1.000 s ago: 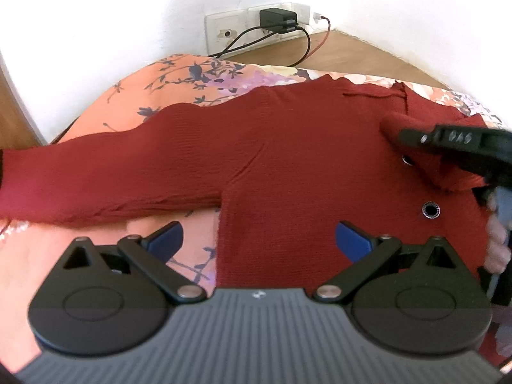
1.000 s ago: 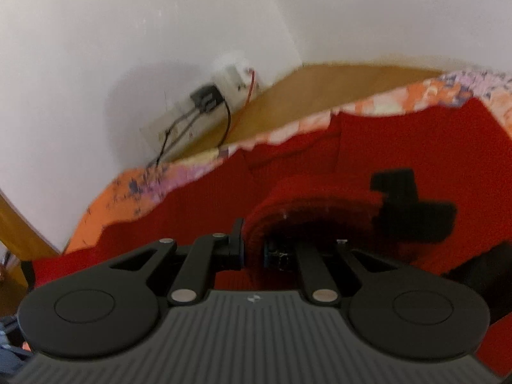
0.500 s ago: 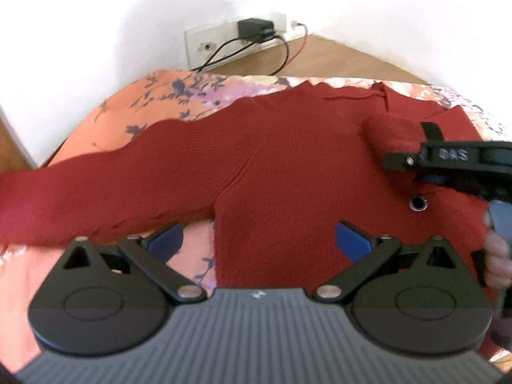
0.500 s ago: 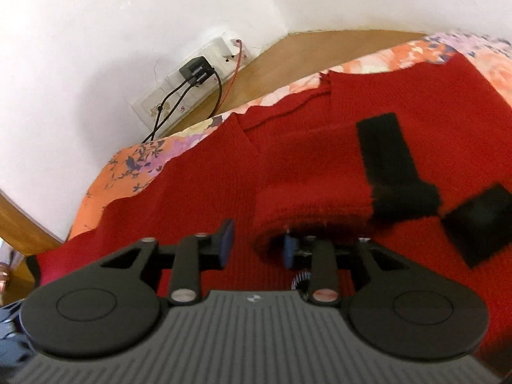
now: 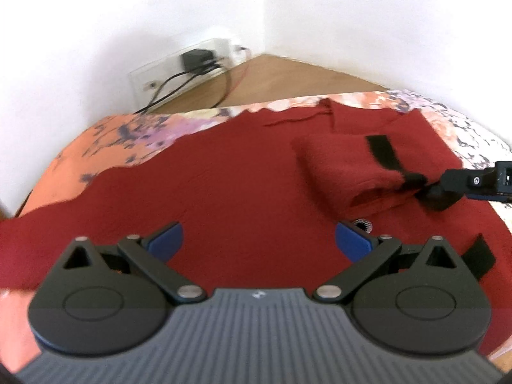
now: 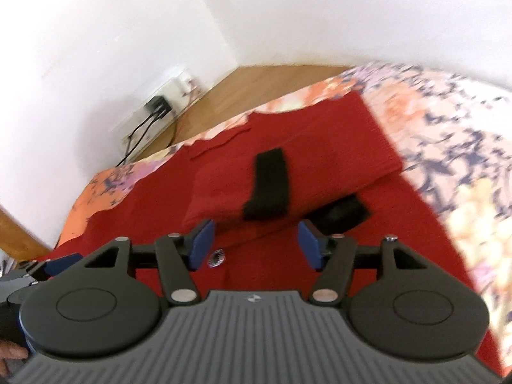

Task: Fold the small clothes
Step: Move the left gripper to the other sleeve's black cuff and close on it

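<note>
- My left gripper (image 5: 259, 240) fills the lower part of the left wrist frame; its jaws stand wide apart with nothing between them, and the blue pads (image 5: 166, 240) hang over flat red cloth.
- My right gripper (image 6: 256, 246) fills the lower part of the right wrist frame; its jaws are also spread and grip nothing.
- The task item, a dark red knitted sweater (image 5: 240, 192), lies spread on a floral orange bedcover (image 5: 105, 140) and takes up the centre of both frames.
- One sleeve (image 5: 345, 169) is folded back across the body of the sweater, right of centre in the left frame. In the right frame the same sleeve (image 6: 307, 166) lies just above my right jaws.
- A black strap (image 6: 268, 185) crosses the sleeve near its cuff. A second black patch (image 6: 345, 214) shows at the sleeve's lower edge.
- A metal eyelet (image 6: 217, 257) sits on the sweater front, just beside the left pad in the right frame.
- In the left frame the right gripper's finger (image 5: 473, 182) enters from the right edge, level with the cuff; I cannot tell whether it touches.
- A wall socket strip with a black plug (image 5: 195, 60) and trailing cables sits in the upper left of centre, above a wooden surface (image 5: 288, 80).
- Both frames are somewhat blurred.
</note>
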Motion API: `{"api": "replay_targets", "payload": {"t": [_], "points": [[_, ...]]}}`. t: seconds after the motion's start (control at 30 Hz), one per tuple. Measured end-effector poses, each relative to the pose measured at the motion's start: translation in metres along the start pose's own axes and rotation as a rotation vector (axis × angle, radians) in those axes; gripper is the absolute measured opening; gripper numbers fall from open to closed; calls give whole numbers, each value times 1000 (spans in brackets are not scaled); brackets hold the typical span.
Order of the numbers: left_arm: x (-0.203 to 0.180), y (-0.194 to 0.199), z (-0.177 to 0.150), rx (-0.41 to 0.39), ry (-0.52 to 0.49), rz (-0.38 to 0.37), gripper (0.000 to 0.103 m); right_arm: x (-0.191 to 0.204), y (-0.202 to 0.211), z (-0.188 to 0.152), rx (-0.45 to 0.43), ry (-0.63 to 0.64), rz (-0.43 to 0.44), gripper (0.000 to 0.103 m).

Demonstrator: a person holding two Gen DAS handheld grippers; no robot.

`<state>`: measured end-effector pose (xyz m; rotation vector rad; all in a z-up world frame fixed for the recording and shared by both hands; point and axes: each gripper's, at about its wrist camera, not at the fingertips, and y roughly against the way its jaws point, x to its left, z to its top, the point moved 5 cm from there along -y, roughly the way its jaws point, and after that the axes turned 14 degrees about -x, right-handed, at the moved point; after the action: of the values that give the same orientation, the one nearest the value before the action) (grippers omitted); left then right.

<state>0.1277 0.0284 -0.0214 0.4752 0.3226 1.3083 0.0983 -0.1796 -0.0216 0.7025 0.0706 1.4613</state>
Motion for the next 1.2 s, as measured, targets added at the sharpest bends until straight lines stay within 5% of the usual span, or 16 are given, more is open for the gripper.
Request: {"api": "replay_targets", "payload": {"t": [0.47,0.67,0.77,0.87,0.93,0.97,1.2], "points": [[-95,-65,7,16,-256,-67,103,-68,-2,12,25,-18,-62,71],[-114,-78,10,-38,-346,-89,101,-89,-5,11,32,-39,-73,71],[-119,-84,10,-52,-361,-109,88,-97,-7,10,35,-54,-77,71],[-123,-87,9,-64,-354,-129,62,-102,-8,11,38,-59,-79,71],[-123,-87,9,-67,-323,-147,30,-104,-9,12,38,-61,-78,71],[-122,-87,10,-68,-300,-153,25,-105,-9,12,38,-63,-77,71],[-89,-73,33,-144,-108,-99,15,-105,-15,14,40,-63,-62,71]]}}
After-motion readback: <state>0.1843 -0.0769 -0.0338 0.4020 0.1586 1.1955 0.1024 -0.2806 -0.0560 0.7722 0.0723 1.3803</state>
